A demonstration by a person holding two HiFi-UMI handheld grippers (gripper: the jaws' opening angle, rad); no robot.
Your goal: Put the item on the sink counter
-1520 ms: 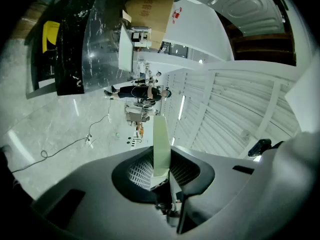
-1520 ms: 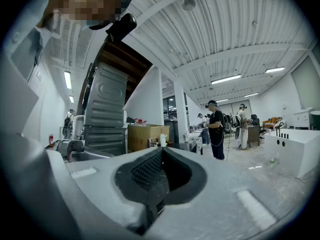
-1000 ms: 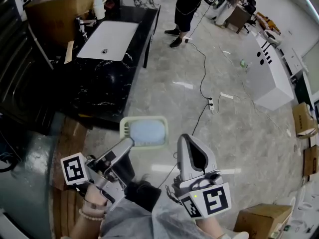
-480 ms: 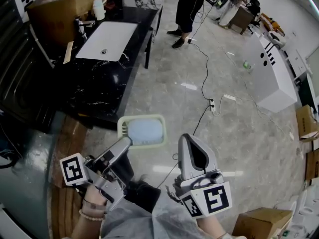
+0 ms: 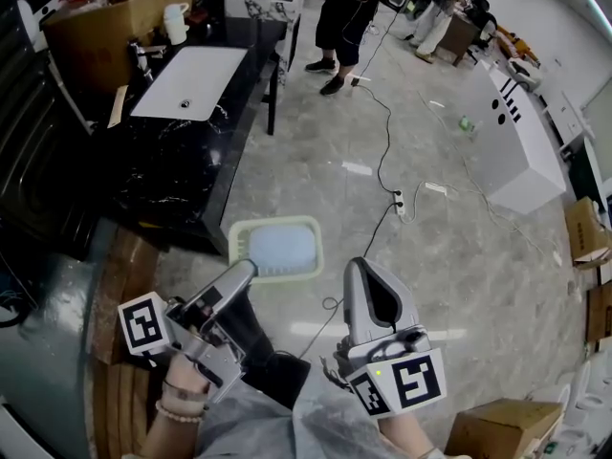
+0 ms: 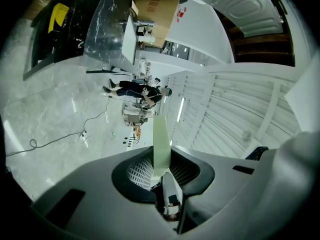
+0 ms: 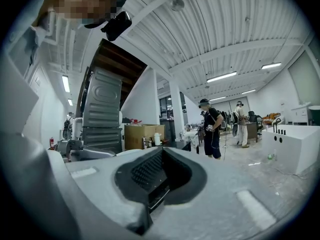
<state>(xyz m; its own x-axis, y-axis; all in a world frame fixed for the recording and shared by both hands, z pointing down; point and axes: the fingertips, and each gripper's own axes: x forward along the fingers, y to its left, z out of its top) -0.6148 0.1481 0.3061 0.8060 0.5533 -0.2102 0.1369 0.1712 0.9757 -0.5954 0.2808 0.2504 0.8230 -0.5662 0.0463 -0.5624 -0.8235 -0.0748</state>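
The left gripper (image 5: 239,273) reaches forward and slightly right from the person's left hand (image 5: 180,382), its marker cube turned out to the left. Its jaws are clamped on the near rim of a pale green tray (image 5: 308,228), and in the left gripper view that rim (image 6: 161,144) stands edge-on between the pads. The tray is held level above the grey floor (image 5: 459,247), with a pale blue slab (image 5: 280,248) filling its inside. It hangs just off the near corner of the black marble counter (image 5: 172,161) and is not touching it. The white sink (image 5: 186,82) lies farther along that counter, well apart from the tray.

The right gripper (image 5: 360,268) is held beside the left one, pointing forward at about the same height. Its jaws are together with nothing between them, as the right gripper view (image 7: 157,176) shows. A black cable (image 5: 384,151) runs across the floor beyond the tray.
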